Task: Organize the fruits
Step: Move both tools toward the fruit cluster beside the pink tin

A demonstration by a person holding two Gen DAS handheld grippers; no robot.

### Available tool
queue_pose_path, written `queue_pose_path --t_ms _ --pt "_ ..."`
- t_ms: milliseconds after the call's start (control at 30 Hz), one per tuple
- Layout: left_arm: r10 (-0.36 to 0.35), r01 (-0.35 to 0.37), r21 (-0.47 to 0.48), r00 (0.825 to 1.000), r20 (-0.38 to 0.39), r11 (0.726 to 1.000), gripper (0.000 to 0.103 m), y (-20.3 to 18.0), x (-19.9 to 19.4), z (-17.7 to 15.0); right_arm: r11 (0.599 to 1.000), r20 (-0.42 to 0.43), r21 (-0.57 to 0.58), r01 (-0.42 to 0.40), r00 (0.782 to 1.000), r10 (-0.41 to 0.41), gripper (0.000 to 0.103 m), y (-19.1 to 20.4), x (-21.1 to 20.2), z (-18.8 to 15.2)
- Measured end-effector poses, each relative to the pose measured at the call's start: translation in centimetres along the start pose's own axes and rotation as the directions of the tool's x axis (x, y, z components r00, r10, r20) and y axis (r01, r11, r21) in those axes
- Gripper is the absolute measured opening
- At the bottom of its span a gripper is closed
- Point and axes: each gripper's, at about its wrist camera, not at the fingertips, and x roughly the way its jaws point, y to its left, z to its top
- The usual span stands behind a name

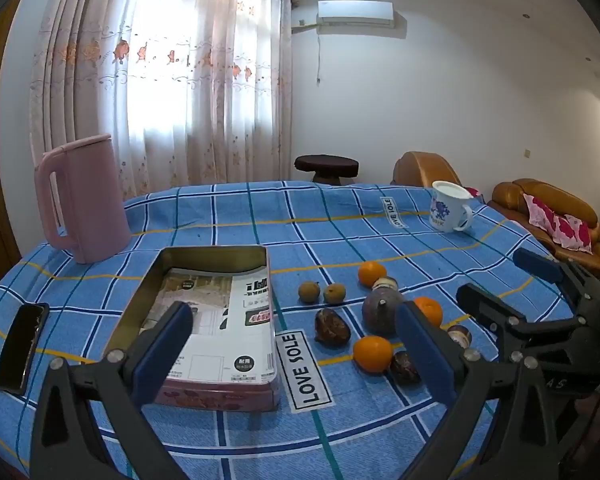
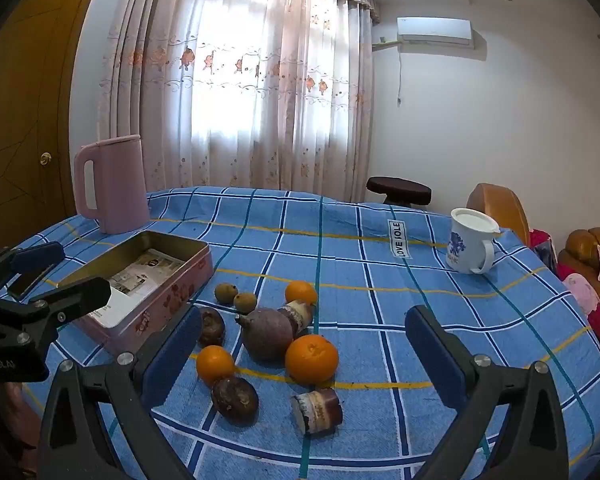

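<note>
Loose fruit lies on the blue checked tablecloth [image 2: 380, 320]: three oranges [image 2: 311, 359], a big purple passion fruit [image 2: 267, 333], two small brown fruits [image 2: 236, 298], dark water chestnuts [image 2: 235, 400] and two cut sugarcane pieces [image 2: 317, 411]. An open pink tin box [image 1: 216, 320] with a leaflet inside stands left of them. My left gripper [image 1: 296, 352] is open and empty, above the tin's near right corner. My right gripper [image 2: 304, 364] is open and empty, hovering over the fruit. The fruit pile also shows in the left wrist view [image 1: 380, 312], as does the right gripper [image 1: 504, 288].
A pink jug [image 1: 82, 200] stands at the back left. A white mug [image 1: 450, 206] with a blue print stands at the back right. A black phone [image 1: 20, 346] lies left of the tin. Brown sofas [image 1: 548, 216] and a dark stool [image 1: 326, 166] stand beyond the table.
</note>
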Motion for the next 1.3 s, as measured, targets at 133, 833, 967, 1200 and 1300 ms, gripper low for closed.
queue_pose_path --t_ms 133,833,967,1200,1300 --pt "0.000 0.000 0.001 1.000 -0.001 1.000 0.103 -0.1 0.0 0.0 1.000 -0.005 0.002 -0.001 1.000 0.001 0.102 0.0 0.0 -0.2" --pt "0.000 0.000 0.002 1.000 -0.003 1.000 0.103 -0.3 0.5 -1.2 1.000 -0.017 0.008 -0.002 1.000 0.002 0.102 0.1 0.2 -0.8" --pt "0.000 0.000 0.005 1.000 -0.003 1.000 0.103 -0.3 0.6 -1.0 1.000 -0.020 0.008 -0.001 1.000 0.001 0.102 0.1 0.2 -0.9" --pt "-0.006 0.007 0.028 0.998 -0.056 1.000 0.103 -0.6 1.6 -1.9 0.999 -0.027 0.038 0.024 0.999 -0.023 0.102 -1.8 0.6 -1.9" --pt "-0.020 0.023 0.040 0.997 -0.076 0.999 0.103 -1.2 2.3 -2.7 0.997 -0.045 0.066 0.040 0.998 -0.037 0.102 -3.3 0.9 -2.8"
